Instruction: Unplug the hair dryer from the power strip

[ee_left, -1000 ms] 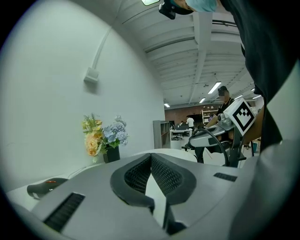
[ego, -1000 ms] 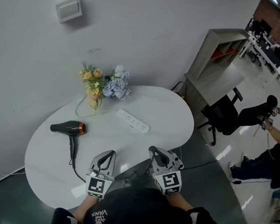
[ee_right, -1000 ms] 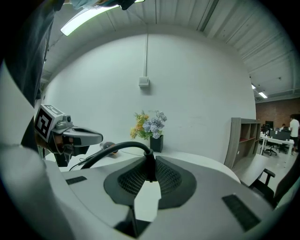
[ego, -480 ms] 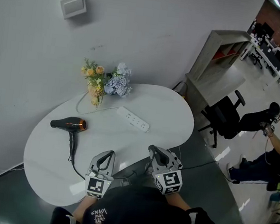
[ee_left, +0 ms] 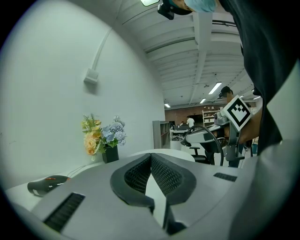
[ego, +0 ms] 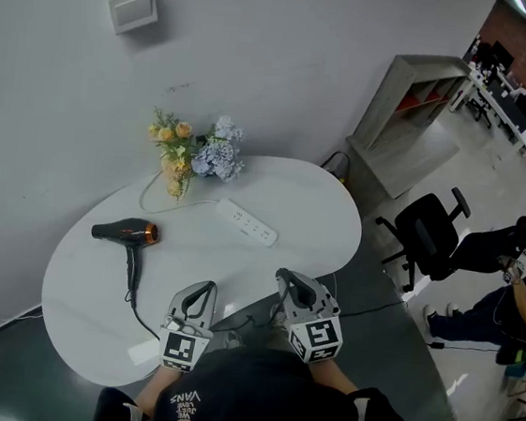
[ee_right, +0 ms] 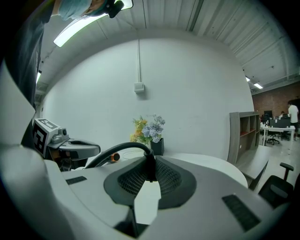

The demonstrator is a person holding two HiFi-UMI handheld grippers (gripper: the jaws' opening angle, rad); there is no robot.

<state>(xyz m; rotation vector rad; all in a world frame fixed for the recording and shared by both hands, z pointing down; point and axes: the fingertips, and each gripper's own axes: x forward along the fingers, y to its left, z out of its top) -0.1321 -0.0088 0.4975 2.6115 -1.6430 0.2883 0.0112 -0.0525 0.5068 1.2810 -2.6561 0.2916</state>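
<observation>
Right gripper pinches the black plug, cord looping off to its left. Left gripper is pressed together, empty. The hair dryer lies ahead of it, the power strip well ahead of the right. The plug looks stiff and grippable, so hold there; the cord's limp.

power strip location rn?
Head view: the power strip lies on the white table, toward its far side, right of the hair dryer and just in front of the flowers.
</observation>
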